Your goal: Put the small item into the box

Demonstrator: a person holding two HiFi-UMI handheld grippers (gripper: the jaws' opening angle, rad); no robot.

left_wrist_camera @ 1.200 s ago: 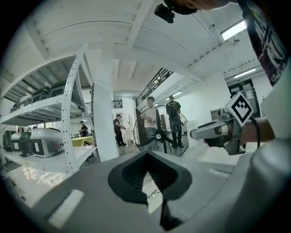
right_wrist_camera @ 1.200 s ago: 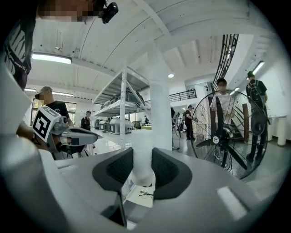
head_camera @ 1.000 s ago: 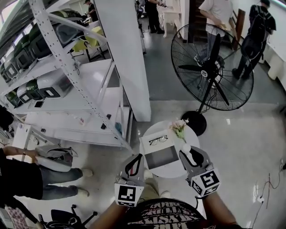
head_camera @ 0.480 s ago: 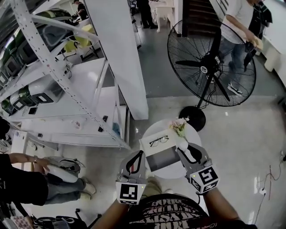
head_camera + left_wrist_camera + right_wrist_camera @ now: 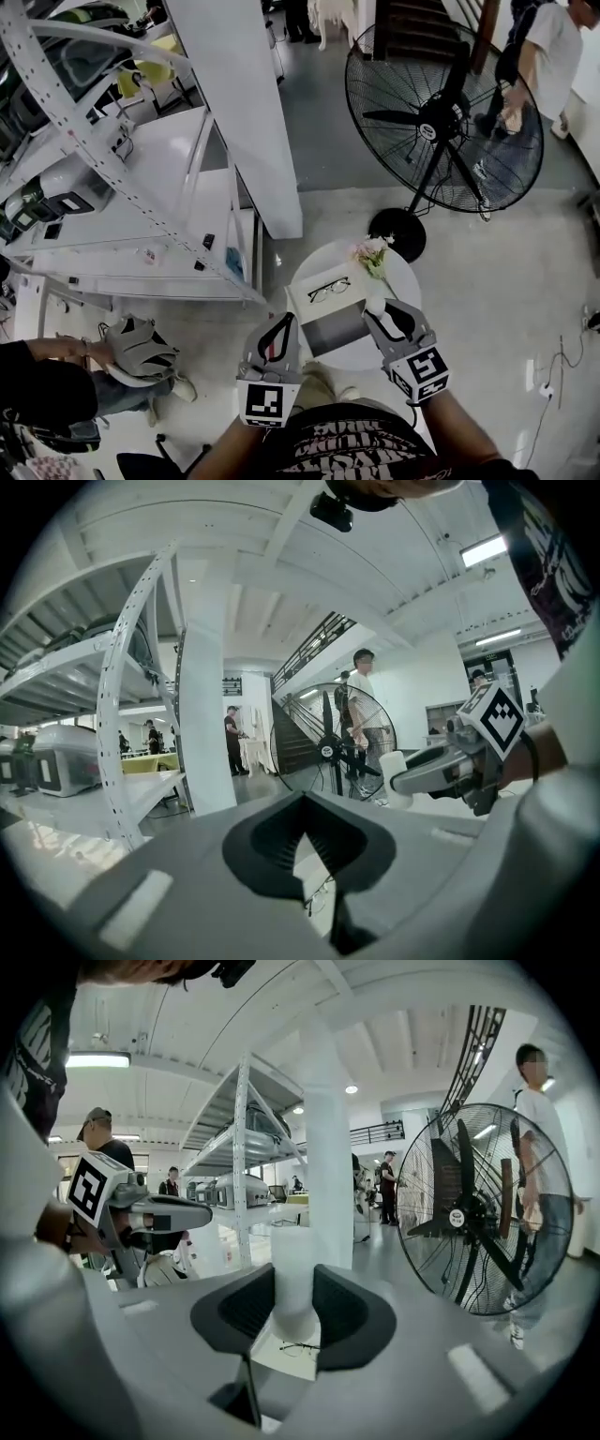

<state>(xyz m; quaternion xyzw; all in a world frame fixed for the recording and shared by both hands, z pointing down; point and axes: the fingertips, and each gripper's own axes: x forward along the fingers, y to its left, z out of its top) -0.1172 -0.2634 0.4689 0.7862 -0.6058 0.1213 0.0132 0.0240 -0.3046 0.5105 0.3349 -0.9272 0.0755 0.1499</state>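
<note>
- Step in hand: carrying. The small item [image 5: 295, 1260], a white stubby cylinder, is pinched upright between the pads of the right tool [image 5: 295, 1305]. It is not in the box yet.
- In the head view the right tool [image 5: 382, 314] sits lower right of centre. The small item [image 5: 375, 304] shows at its tip, just beside the right edge of the box [image 5: 333, 330].
- I can't tell whether the item is clear of the box wall or brushing it.
- The box is open on the round white worktop [image 5: 410, 281], with its grey inside bare.
- A pair of glasses [image 5: 330, 289] lies on the white panel at the box's upper edge, probably the lid.
- Flowers [image 5: 372, 253] stand at the upper right of the box, near the tool's path.
- The left tool [image 5: 284, 323] is at lower centre-left, just beside the box's left edge. Its own view shows the left tool [image 5: 305, 810] pressed together at the tips with nothing between them.
- Next move, my call: shift the right tool a little left in frame so the item is over the grey opening. Then lower it and spread the jaws.
- Watch for clipping the box wall or the flowers. The left tool could steady the box if it slides.
</note>
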